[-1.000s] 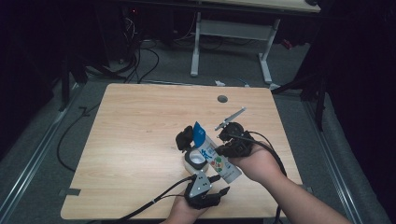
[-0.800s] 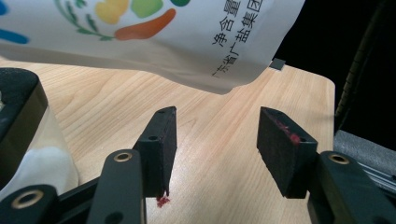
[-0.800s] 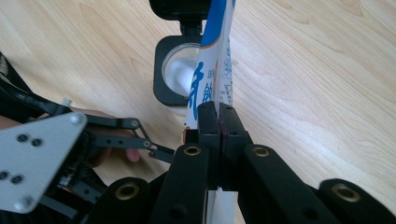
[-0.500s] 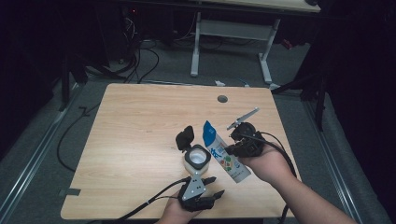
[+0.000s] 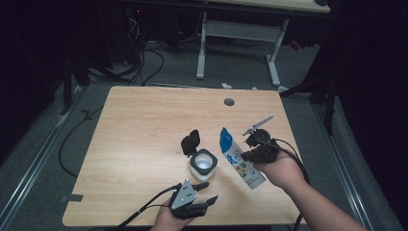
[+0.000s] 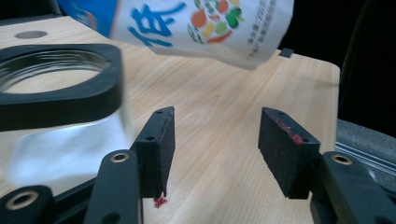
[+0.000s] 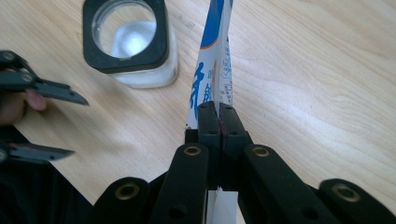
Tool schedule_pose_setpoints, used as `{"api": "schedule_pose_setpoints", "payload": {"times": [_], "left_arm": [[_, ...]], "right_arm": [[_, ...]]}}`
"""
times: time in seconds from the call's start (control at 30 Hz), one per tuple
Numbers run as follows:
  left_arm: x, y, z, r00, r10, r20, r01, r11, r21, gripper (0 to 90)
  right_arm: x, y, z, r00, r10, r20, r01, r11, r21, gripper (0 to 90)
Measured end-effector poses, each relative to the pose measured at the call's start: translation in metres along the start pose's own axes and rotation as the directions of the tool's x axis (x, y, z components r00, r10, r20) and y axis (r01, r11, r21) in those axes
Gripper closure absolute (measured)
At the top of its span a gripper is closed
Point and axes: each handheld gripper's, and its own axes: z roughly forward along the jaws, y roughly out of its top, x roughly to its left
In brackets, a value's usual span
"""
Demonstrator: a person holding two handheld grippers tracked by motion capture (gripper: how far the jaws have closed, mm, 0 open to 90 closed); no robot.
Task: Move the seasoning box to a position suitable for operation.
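A clear jar (image 5: 203, 163) with a black square collar and its flip lid (image 5: 190, 142) swung open stands on the wooden table (image 5: 144, 134), with white powder inside. My right gripper (image 5: 248, 154) is shut on a blue-and-white pouch (image 5: 239, 159) with a fruit print, held tilted just right of the jar, blue end up. In the right gripper view the jaws (image 7: 218, 109) pinch the pouch (image 7: 212, 60) edge-on, with the jar (image 7: 126, 37) at upper left. My left gripper (image 5: 209, 191) is open near the front edge, just in front of the jar. Nothing lies between its pads (image 6: 215, 135); the jar (image 6: 56, 93) sits to their left.
A round cable hole (image 5: 229, 102) lies near the table's far edge. Beyond it stand white desk legs (image 5: 202, 48), and cables (image 5: 144, 67) trail on the floor. The table's right edge (image 5: 288, 159) runs close to my right hand.
My right gripper has carried the pouch from above the jar off to the right. The left gripper has drawn back from the jar toward the front edge.
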Motion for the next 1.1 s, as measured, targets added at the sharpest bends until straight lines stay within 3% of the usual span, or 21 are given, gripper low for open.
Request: {"api": "schedule_pose_setpoints", "payload": {"times": [0.57, 0.87, 1.1], "left_arm": [[0.028, 0.021, -0.021, 0.9972, 0.016, -0.072, -0.02, 0.9983, -0.054, 46.3], [0.055, 0.044, -0.042, 0.9864, 0.055, -0.155, -0.068, 0.9946, -0.078, 46.2], [0.082, 0.062, -0.064, 0.9714, 0.052, -0.232, -0.077, 0.992, -0.1, 46.2]], "right_arm": [[-0.021, -0.021, 0.026, 0.9981, 0.062, -0.001, -0.062, 0.998, 0.024, 90.0], [-0.029, -0.026, 0.02, 0.9951, 0.099, -0.009, -0.099, 0.99, -0.1, 90.0], [-0.03, -0.032, 0.02, 0.9909, 0.129, -0.038, -0.134, 0.966, -0.221, 90.0]]}}
